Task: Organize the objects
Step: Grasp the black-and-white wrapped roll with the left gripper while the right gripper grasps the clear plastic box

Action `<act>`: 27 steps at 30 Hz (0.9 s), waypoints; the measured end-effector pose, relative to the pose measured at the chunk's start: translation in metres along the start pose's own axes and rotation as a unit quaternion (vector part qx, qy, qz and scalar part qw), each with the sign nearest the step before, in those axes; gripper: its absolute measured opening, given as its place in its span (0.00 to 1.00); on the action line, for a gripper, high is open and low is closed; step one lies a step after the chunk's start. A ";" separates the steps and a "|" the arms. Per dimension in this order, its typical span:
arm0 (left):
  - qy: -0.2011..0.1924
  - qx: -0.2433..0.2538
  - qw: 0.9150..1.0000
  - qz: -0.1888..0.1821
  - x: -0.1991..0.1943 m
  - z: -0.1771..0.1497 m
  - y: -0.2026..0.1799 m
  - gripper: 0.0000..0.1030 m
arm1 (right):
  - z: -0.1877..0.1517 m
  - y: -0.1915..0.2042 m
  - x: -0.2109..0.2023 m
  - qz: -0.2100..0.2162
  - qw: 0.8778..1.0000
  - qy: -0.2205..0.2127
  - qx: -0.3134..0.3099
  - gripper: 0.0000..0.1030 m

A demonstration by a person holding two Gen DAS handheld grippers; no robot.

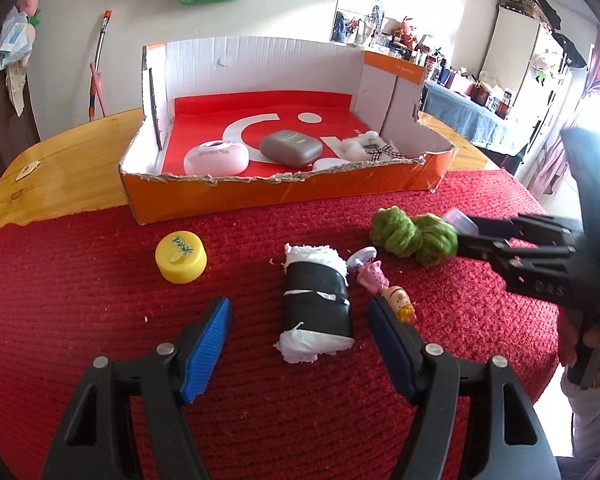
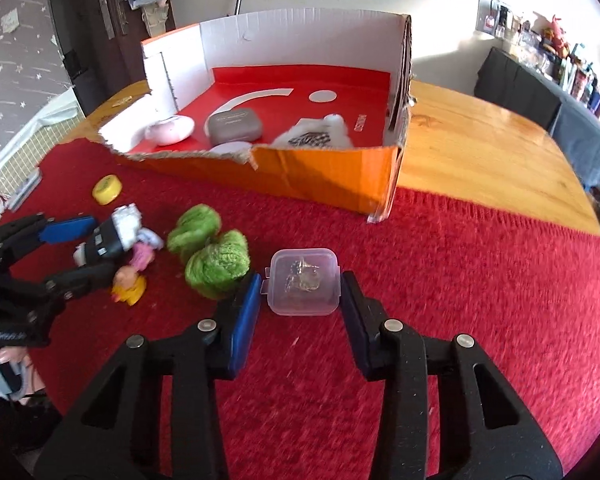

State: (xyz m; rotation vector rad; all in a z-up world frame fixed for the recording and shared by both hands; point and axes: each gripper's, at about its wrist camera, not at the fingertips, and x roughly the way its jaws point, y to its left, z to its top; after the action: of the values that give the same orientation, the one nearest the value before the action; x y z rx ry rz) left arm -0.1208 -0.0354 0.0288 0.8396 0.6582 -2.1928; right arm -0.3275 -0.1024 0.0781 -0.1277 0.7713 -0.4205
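1. The left gripper (image 1: pixel 300 316) is being held with its fingers spread wide; a black-and-white wrapped roll (image 1: pixel 316 304) is lying on the red mat (image 1: pixel 80 320) between them, touched by neither pad.
2. A small doll (image 1: pixel 384 288) is lying just right of the roll, against the right finger tip.
3. The right gripper (image 2: pixel 300 292) is being held with its fingers spread around a clear lidded container (image 2: pixel 303 282) at the centre of the right wrist frame; contact with the pads cannot be told.
4. Green yarn (image 2: pixel 208 246) is lying just left of the container, beside the left pad.
5. A yellow cap (image 1: pixel 181 256) is resting left of centre on the mat.
6. An orange cardboard box (image 1: pixel 284 192) is standing in the upper half of the frame; a pink case (image 1: pixel 216 157), a grey case (image 1: pixel 291 147) and a white plush (image 1: pixel 370 145) are lying inside it.
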 end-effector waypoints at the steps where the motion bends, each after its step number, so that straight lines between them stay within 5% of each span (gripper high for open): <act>1: 0.000 -0.001 1.000 0.000 0.000 0.000 0.000 0.70 | -0.004 0.001 -0.004 0.003 1.000 0.000 0.003 0.37; 8: -0.005 0.000 1.000 -0.003 0.001 -0.001 -0.001 0.67 | -0.020 0.006 -0.015 -0.003 1.000 -0.006 0.004 0.38; 9: -0.006 0.000 1.000 -0.006 0.001 -0.001 -0.001 0.64 | -0.022 0.006 -0.015 -0.004 1.000 -0.007 0.003 0.38; 11: -0.009 0.002 1.000 -0.006 0.001 -0.001 -0.001 0.42 | -0.023 0.006 -0.015 -0.005 1.000 -0.014 0.004 0.38; 13: -0.008 0.000 1.000 -0.018 0.001 -0.001 -0.001 0.34 | -0.024 0.005 -0.016 -0.006 1.000 -0.019 0.006 0.38; 27: -0.048 0.009 0.998 -0.034 -0.027 0.000 -0.012 0.34 | -0.023 0.009 -0.037 -0.001 0.998 -0.059 0.005 0.37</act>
State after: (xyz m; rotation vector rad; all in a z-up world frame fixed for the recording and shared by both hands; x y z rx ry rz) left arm -0.1152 -0.0166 0.0506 0.7241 0.6295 -2.2883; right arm -0.3646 -0.0778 0.0835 -0.1425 0.6534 -0.4145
